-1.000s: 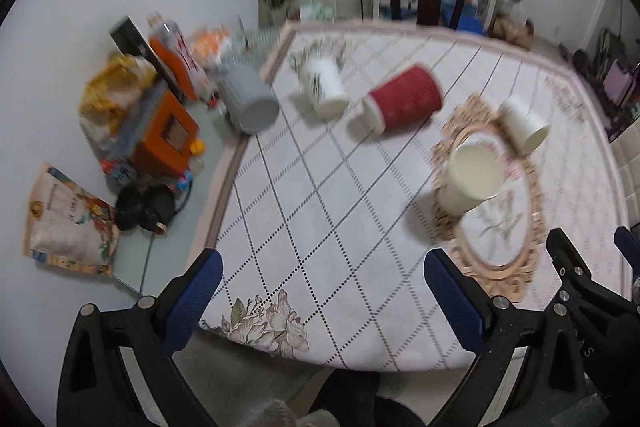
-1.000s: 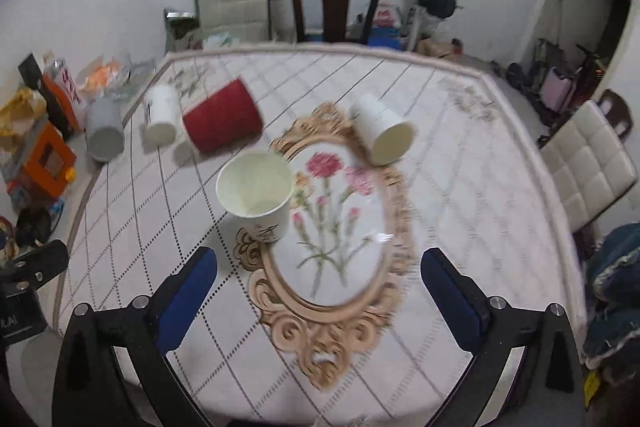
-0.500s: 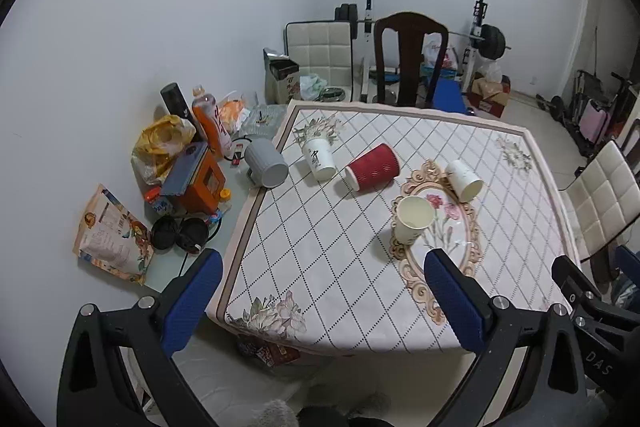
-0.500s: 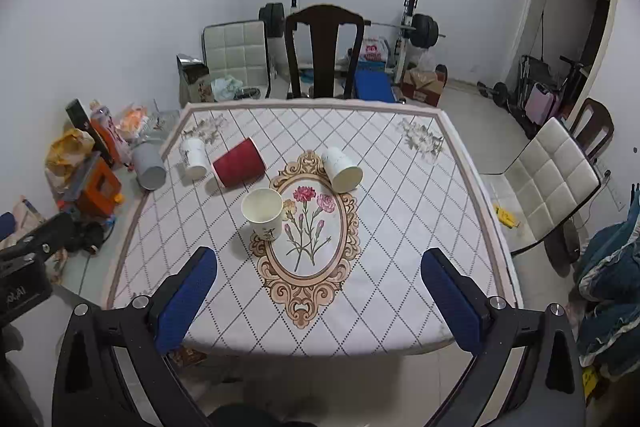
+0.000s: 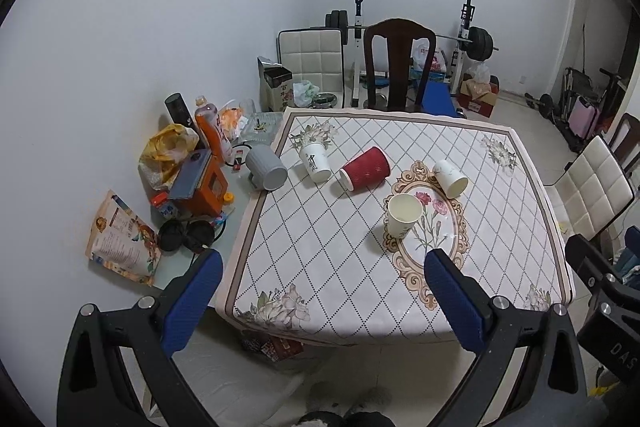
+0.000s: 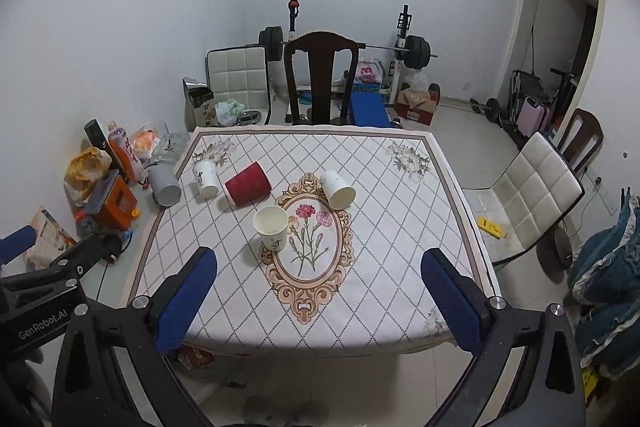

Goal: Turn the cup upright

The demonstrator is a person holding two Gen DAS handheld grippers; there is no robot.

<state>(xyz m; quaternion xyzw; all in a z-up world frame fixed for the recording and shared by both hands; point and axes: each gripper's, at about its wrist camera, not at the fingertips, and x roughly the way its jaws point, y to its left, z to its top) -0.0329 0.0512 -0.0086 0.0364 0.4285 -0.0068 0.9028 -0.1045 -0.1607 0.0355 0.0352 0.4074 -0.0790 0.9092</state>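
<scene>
A cream paper cup point(image 5: 404, 215) point(image 6: 272, 228) stands upright near the table's middle, at the left edge of the flower oval. A red ribbed cup point(image 5: 365, 169) point(image 6: 247, 183), a white cup with black writing point(image 5: 315, 161) point(image 6: 205, 178), a white cup point(image 5: 451, 178) point(image 6: 338, 189) and a grey cup point(image 5: 266, 170) point(image 6: 164, 184) lie on their sides. My left gripper point(image 5: 320, 301) and right gripper point(image 6: 318, 297) are open and empty, held back off the table's near edge, far from every cup.
The table point(image 6: 392, 239) has a white diamond-pattern cloth. Bottles, bags and an orange box point(image 5: 200, 183) crowd the shelf on its left. A dark wooden chair point(image 6: 321, 79) stands behind, a white padded chair point(image 6: 532, 195) to the right. Gym gear lines the back wall.
Both grippers have pulled back and up from the table, so the whole table now shows. The cups have not moved. Both grippers stay open.
</scene>
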